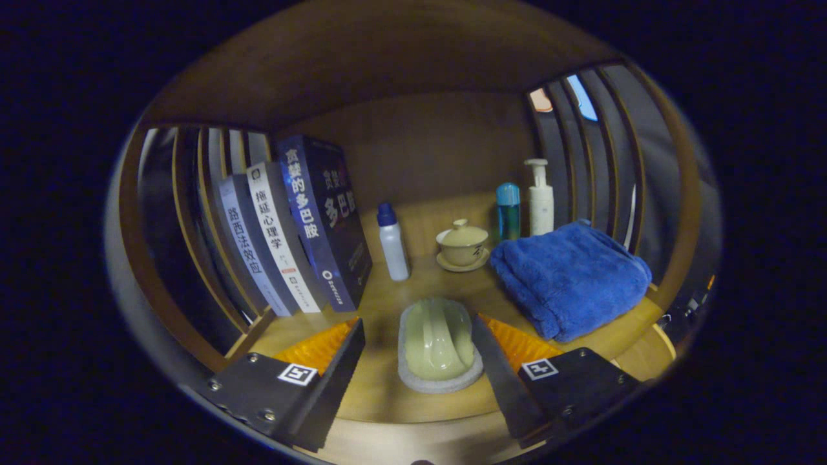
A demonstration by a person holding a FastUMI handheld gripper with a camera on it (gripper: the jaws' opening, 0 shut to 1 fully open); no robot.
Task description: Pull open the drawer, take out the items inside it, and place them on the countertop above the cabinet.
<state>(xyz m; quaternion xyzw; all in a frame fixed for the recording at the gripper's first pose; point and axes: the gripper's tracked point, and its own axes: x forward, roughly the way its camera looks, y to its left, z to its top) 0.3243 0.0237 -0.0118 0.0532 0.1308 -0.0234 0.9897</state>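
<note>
While the tongs (pixel 418 352) stand spread apart, a pale green soap-like item on a grey pad (pixel 440 345) lies between their fingers, nearer the right one, on the wooden desk (pixel 413 284). Beyond them stand three leaning books (pixel 291 236), a white bottle (pixel 393 242), a lidded cup (pixel 462 245), two more bottles (pixel 524 201) and a folded blue towel (pixel 572 278).

Free lane w/ soap dish (pixel 439 345) btwn books (pixel 297 232) & towel (pixel 572 284)
</note>
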